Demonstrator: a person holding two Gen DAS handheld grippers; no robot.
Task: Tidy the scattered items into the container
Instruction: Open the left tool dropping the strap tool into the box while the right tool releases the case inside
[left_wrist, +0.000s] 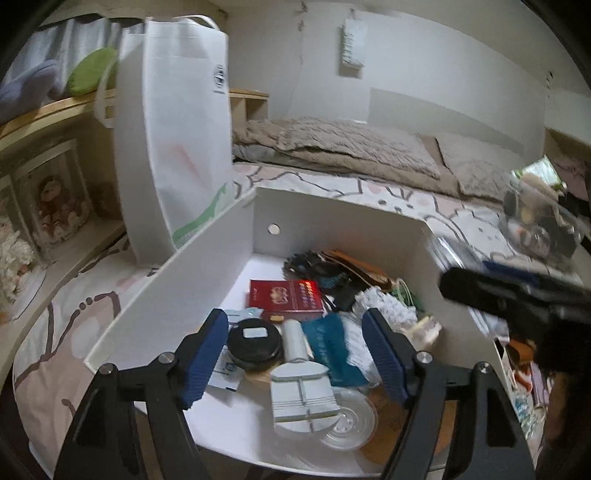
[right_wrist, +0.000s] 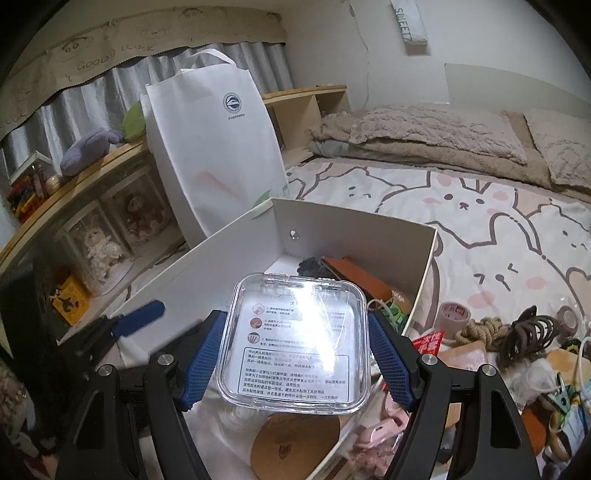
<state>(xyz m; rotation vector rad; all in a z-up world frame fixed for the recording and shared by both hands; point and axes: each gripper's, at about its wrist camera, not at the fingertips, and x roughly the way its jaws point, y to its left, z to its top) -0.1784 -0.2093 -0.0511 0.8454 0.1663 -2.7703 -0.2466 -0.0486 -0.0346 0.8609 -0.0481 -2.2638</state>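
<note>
The white open container (left_wrist: 207, 266) stands on the bed and holds a red booklet (left_wrist: 286, 299), a black round tin (left_wrist: 254, 343), a white roll (left_wrist: 295, 339), a teal pouch (left_wrist: 328, 347) and a white comb-like piece (left_wrist: 301, 395). My left gripper (left_wrist: 295, 332) hovers open just above these, its blue pads touching none of them. My right gripper (right_wrist: 295, 325) is shut on a clear plastic case (right_wrist: 299, 343) with a printed label, held over the container's near edge (right_wrist: 221, 258). Scattered items lie to the right: a tape roll (right_wrist: 454, 314), brown hair ties (right_wrist: 532, 328) and a rope bundle (right_wrist: 480, 328).
A tall white tote bag (left_wrist: 173, 129) stands against the container's far left corner. A wooden shelf (right_wrist: 85, 173) with boxed dolls runs along the left. A beige blanket (right_wrist: 436, 140) lies at the far end of the patterned bedsheet (right_wrist: 498, 229). A cork coaster (right_wrist: 295, 443) sits below the case.
</note>
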